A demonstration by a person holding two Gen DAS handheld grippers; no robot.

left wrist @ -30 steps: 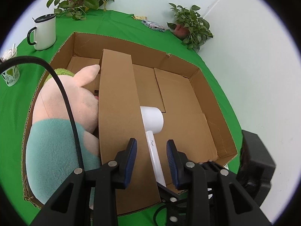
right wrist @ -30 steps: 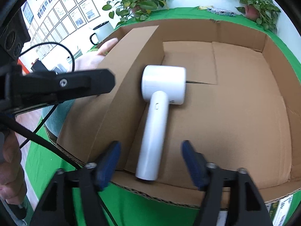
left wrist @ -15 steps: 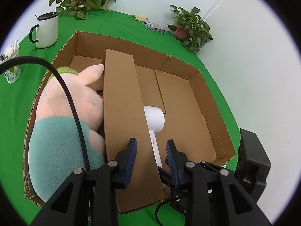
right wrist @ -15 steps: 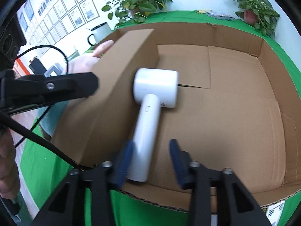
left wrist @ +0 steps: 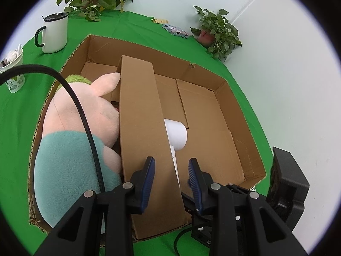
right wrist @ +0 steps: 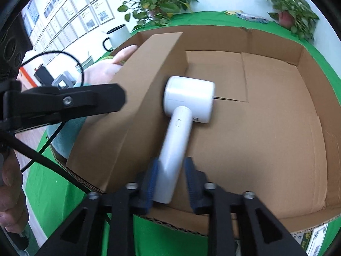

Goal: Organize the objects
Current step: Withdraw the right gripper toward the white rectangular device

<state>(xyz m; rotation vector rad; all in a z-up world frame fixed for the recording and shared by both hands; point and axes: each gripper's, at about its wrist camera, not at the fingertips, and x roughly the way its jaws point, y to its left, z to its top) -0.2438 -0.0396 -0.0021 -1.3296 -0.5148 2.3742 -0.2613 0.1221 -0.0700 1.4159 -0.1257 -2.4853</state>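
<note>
Right wrist view: right tongs [right wrist: 170, 179] pinching hair dryer [right wrist: 183, 117] handle inside box [left wrist: 234, 98], right of divider [left wrist: 145, 140]. Left tongs [left wrist: 171, 181] spread, idle. Plush pig [left wrist: 85, 132] already packed left; mug [left wrist: 54, 33] left on surface [left wrist: 136, 27].

No writing is legible anywhere; the wall papers [right wrist: 64, 21] are blurred.
</note>
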